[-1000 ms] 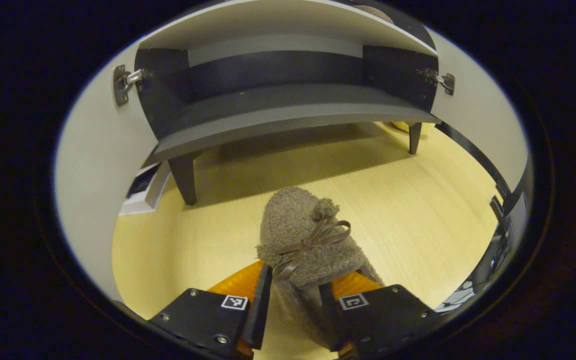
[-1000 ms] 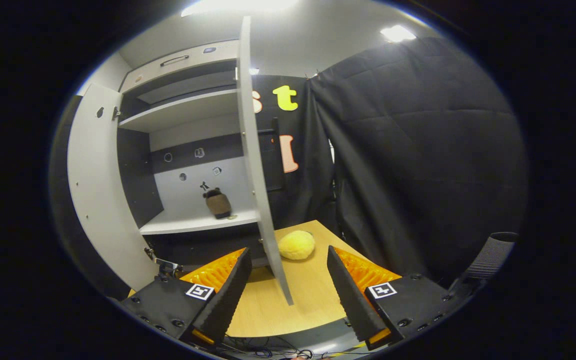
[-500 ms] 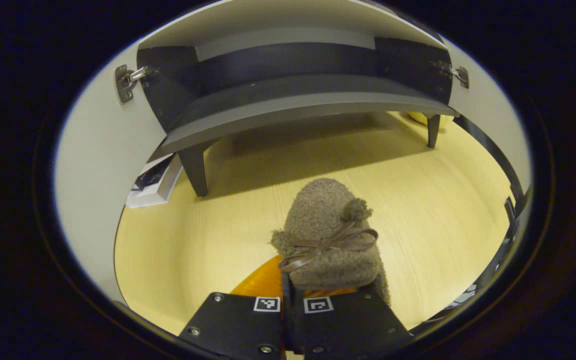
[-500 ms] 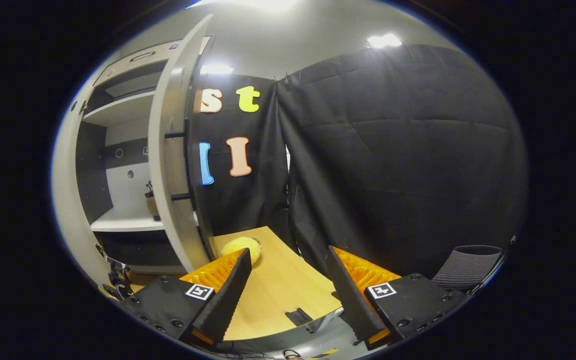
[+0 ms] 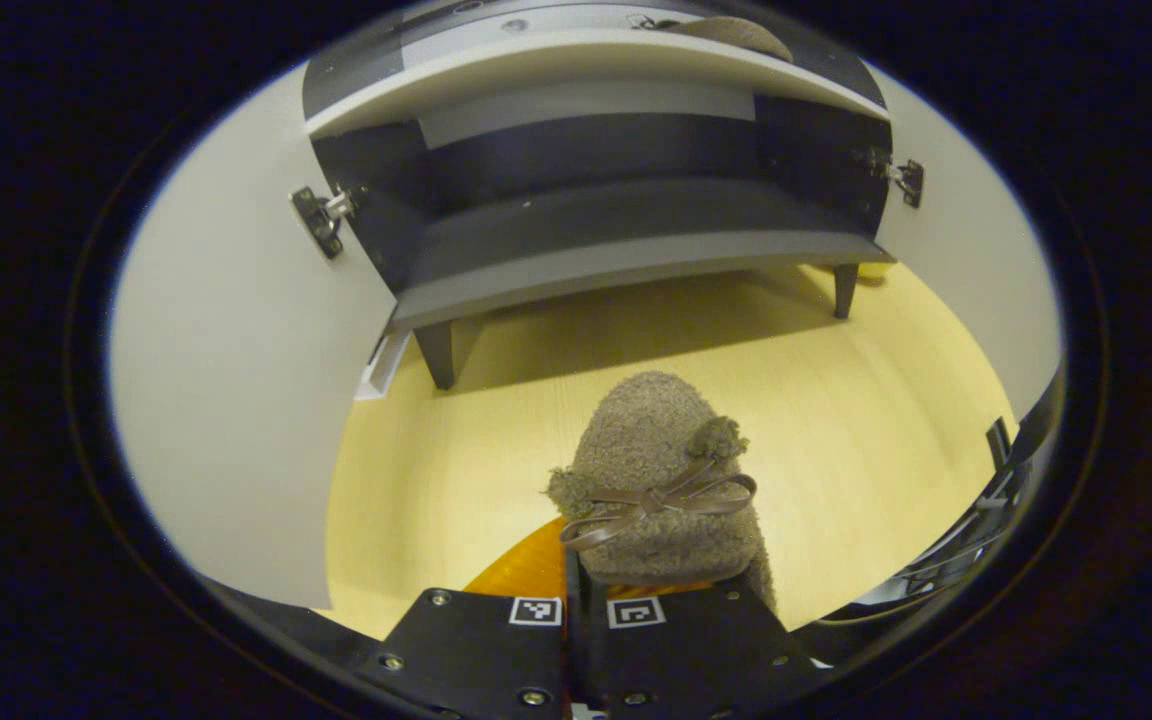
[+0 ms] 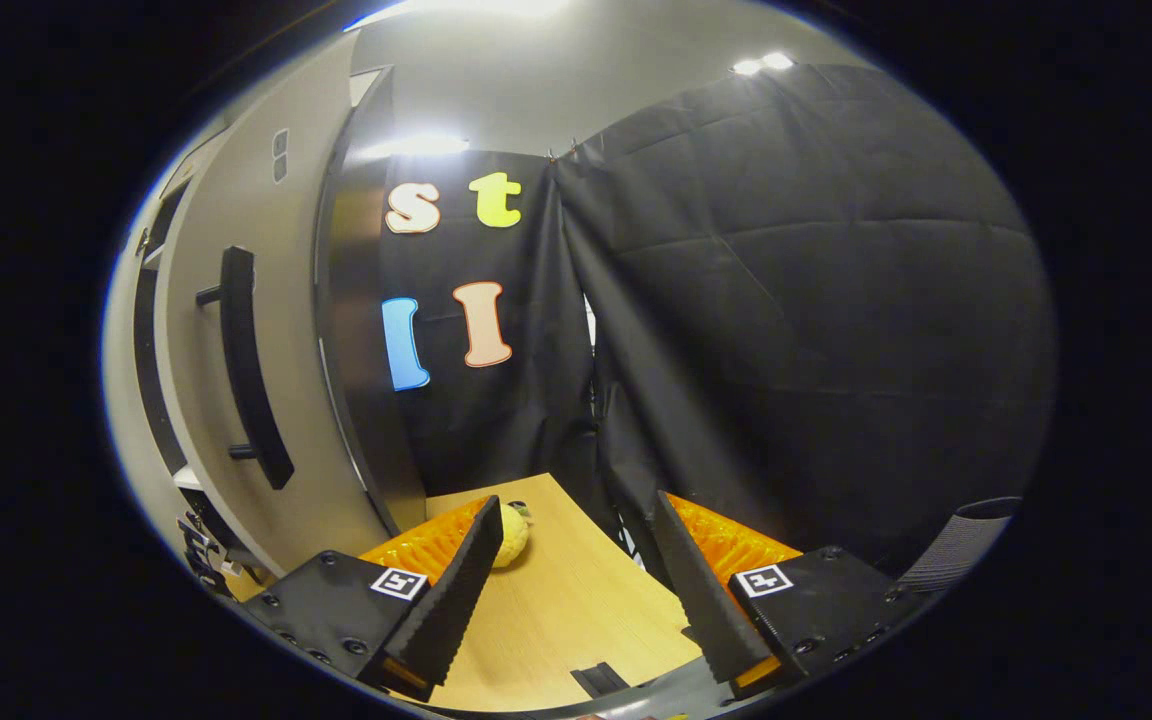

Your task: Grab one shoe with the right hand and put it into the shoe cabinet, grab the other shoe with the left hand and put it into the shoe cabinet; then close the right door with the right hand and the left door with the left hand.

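Observation:
In the left gripper view my left gripper (image 5: 582, 578) is shut on the heel end of a fuzzy brown slipper (image 5: 658, 470) with a thin bow. The toe points toward the shoe cabinet (image 5: 616, 255), which stands open on short dark legs. The other brown slipper (image 5: 728, 32) lies on the white upper shelf, at the top edge of the view. The left door (image 5: 236, 400) and right door (image 5: 971, 250) both stand open. In the right gripper view my right gripper (image 6: 576, 505) is open and holds nothing. It is beside the right door's outer face, near the black handle (image 6: 248, 370).
The light wooden surface (image 5: 866, 420) runs from the slipper to the cabinet's legs. A yellow fluffy thing (image 6: 513, 532) lies on the wood beside the cabinet, behind my right gripper's left finger. Black cloth walls the right side.
My left gripper went from open around the slipper to shut on it and shifted slightly. My right gripper swung rightward, from facing the cabinet's inside to the door's outer face.

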The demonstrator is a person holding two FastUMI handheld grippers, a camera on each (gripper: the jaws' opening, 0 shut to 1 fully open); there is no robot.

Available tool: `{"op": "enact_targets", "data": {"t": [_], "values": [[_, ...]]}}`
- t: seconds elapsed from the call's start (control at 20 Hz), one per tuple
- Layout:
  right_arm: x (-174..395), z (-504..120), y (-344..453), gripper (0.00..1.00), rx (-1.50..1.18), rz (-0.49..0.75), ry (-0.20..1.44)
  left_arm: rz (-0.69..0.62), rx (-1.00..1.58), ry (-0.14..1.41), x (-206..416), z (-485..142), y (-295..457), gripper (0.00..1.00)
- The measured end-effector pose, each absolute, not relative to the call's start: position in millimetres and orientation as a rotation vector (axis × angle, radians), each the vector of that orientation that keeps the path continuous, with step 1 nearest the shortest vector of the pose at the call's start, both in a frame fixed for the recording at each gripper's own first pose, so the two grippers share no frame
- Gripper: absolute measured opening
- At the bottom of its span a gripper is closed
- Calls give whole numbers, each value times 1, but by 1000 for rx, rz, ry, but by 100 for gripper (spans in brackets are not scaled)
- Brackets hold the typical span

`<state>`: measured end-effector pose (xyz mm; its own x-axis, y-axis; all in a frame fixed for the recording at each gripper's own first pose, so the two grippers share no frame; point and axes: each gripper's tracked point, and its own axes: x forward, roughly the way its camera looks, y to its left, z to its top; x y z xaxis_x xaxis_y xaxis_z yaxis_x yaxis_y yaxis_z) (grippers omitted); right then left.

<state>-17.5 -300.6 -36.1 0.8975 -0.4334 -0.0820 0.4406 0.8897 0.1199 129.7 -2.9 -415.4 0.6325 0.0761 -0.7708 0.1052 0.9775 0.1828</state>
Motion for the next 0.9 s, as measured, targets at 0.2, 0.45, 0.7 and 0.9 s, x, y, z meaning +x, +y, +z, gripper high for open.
{"op": "enact_targets", "data": {"t": [0.2,0.45,0.7,0.9], "values": [[3,-36,-310,96,144,-430,50,-23,221,790,128,-421,-3,2],[27,-31,-317,96,145,-399,36,-76,222,631,131,-417,-2,2],[36,-23,-339,96,163,-445,-7,-107,322,487,142,-415,-1,2],[25,-22,-352,96,199,-500,-32,-107,307,415,155,-413,-3,1]]}}
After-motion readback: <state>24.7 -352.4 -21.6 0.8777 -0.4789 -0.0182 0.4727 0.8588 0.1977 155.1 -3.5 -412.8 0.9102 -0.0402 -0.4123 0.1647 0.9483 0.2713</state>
